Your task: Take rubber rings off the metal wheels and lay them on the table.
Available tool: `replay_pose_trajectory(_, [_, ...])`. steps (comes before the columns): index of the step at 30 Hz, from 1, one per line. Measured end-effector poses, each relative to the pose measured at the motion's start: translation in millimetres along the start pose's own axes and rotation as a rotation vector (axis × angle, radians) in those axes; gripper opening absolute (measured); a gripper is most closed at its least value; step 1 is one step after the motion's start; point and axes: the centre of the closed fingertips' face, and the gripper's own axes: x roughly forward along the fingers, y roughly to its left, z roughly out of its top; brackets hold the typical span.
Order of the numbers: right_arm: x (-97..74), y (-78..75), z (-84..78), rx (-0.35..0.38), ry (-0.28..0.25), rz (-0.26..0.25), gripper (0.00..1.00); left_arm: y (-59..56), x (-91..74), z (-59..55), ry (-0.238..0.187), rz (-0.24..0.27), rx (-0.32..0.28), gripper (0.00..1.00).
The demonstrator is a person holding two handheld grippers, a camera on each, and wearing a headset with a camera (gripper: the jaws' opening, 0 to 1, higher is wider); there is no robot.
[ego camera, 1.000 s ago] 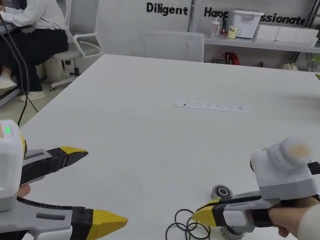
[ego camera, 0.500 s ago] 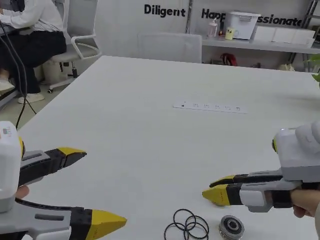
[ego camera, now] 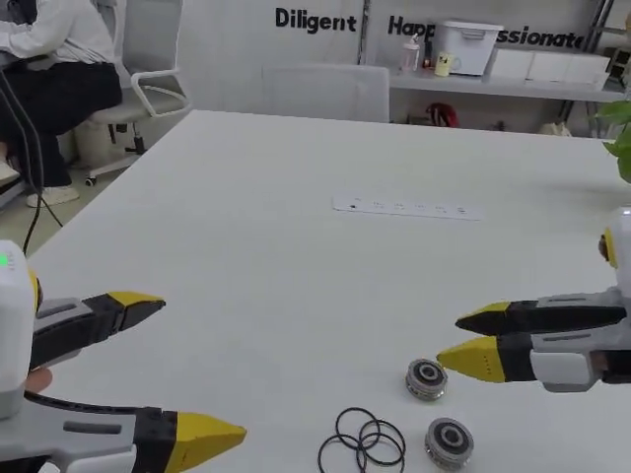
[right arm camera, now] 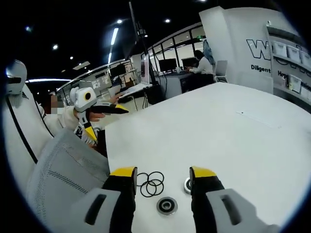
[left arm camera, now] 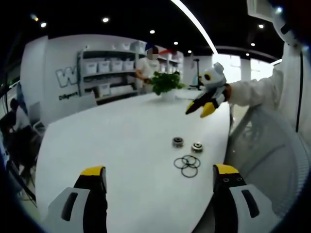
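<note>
The left claw [ego camera: 202,368] and the right claw [ego camera: 449,339] both have pointed yellow tips on black jaws, set in light grey and white bodies. The left carries a small green light [ego camera: 5,261] on its white housing. A white sleeve [left arm camera: 250,91] covers the arm behind the right

The back wall [ego camera: 227,49] carries black lettering: "Diligent" [ego camera: 315,19] reads in full. Beside it one word begins "Happ" and another ends "ssionate"; the letters between are covered by a white storage box [ego camera: 469,44] standing on the shelf [ego camera: 513,87]. In the right gripper view a wall bears a large "W" [right arm camera: 260,49] with small print beneath, of which "Diligen" is legible and the remainder is too small to read.
</note>
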Motion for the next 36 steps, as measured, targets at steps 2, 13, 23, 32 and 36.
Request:
replay_pose_trajectory(2, [-5.8, -1.3, 3.0, -0.016, -0.01, -0.004, 0.43, -0.7, 0.6, -0.4, 0.001, -0.002, -0.001, 0.92])
replay_pose_trajectory(13, [-46.3, -13.6, 12.1, -0.071, -0.102, -0.036, 0.66, -2.1, 1.3, -2.6, 0.007, -0.003, -0.007, 0.94])
replay_pose_trajectory(23, [-78.2, -37.7, -6.7, -0.071, -0.125, -0.126, 0.78, -0.7, 1.1, -1.7, -0.005, 0.014, -0.036, 0.97])
replay_pose_trajectory(32, [-85.2, -36.4, -36.3, -0.035, -0.116, -0.142, 0.83, -9.5, 2.2, -1.1, -0.004, 0.015, -0.043, 1.0])
replay_pose_trajectory(36, [-84.6, -34.4, -53.0, -0.024, -0.085, -0.142, 0.86, -14.5, 1.5, -2.5, 0.001, 0.02, -0.054, 1.0])
